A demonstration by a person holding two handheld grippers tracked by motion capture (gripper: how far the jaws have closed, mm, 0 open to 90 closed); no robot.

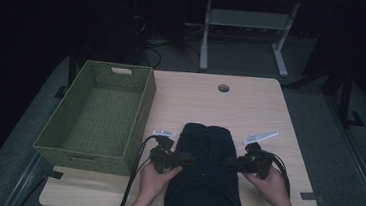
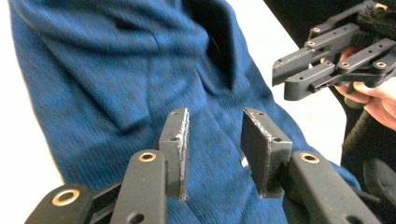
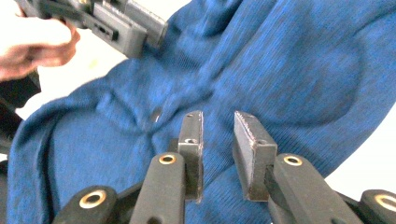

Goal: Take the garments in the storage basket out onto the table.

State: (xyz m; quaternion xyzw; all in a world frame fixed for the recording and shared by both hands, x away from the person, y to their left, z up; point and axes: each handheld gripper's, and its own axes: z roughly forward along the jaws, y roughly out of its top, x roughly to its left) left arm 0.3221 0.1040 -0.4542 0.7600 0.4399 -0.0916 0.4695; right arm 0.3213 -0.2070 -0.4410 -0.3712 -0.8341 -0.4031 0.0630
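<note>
Both tools are being held over a blue knitted garment (image 1: 204, 177), the left tool (image 1: 186, 159) at its nine o'clock edge and the right tool (image 1: 230, 162) at its three o'clock edge, tips pointing toward each other. In the left gripper view the left tool (image 2: 215, 140) is being kept partly open, a clear gap showing between its pads and nothing being pinched, the knit lying beneath. In the right gripper view the right tool (image 3: 218, 140) is likewise being kept parted by a narrower gap, with no fabric gripped. The garment is being shown folded at the six o'clock side of the pale wooden tabletop (image 1: 250, 109), reaching its near edge. A green woven basket (image 1: 97, 118) is being carried at nine o'clock, just beside the garment. A round cable hole (image 1: 223, 88) is being shown at twelve o'clock. Beyond, a dim room with grey floor (image 1: 316, 109) and a white desk frame (image 1: 245, 33) is being seen.
</note>
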